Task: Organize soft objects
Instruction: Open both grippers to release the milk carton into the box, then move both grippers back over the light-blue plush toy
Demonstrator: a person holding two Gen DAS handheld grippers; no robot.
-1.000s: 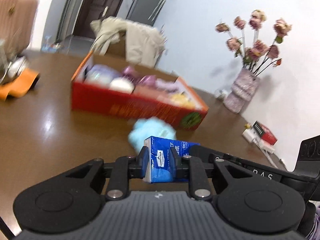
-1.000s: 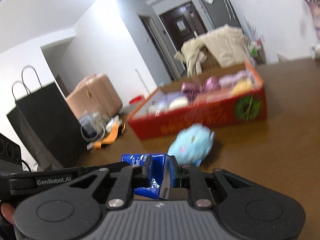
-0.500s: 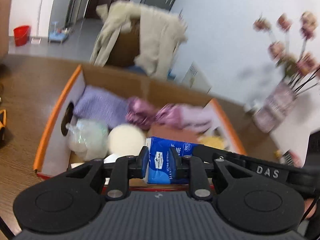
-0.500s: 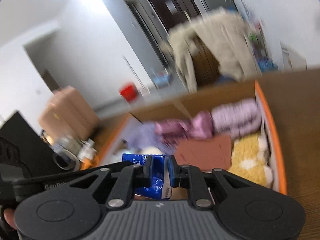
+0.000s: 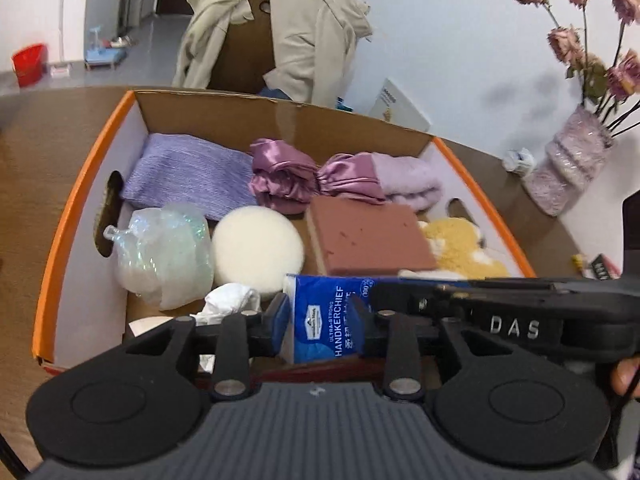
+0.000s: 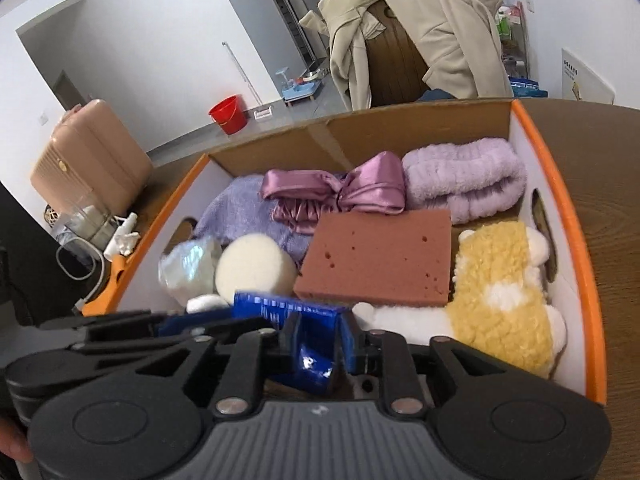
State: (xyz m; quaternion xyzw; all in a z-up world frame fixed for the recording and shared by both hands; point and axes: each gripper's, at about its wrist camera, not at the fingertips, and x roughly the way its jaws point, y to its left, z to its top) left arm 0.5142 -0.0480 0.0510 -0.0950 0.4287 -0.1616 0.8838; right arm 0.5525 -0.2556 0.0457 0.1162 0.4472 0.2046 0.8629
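Note:
A blue handkerchief pack (image 5: 324, 312) hangs over the near end of the orange-rimmed cardboard box (image 5: 80, 184). My left gripper (image 5: 320, 320) has one end of the pack between its pads. My right gripper (image 6: 318, 344) has the crumpled other end (image 6: 276, 304). Both sets of jaws are opening, with the pads still touching the pack. The box holds a lilac towel (image 5: 188, 172), purple satin cloth (image 5: 288, 176), a brown sponge (image 5: 368, 236), a white round sponge (image 5: 256, 248), a yellow plush (image 6: 500, 284) and a clear bag (image 5: 164, 252).
The box stands on a brown wooden table (image 6: 616, 184). A vase of dried roses (image 5: 568, 168) stands at the right. A beige coat hangs over a chair (image 5: 280, 24) behind the box. A pink suitcase (image 6: 88, 156) and a red bucket (image 6: 228, 114) stand on the floor at the left.
Both grippers carried the pack forward from above the table near a blue plush toy to over the box. Both sets of jaws now stand wider around the pack.

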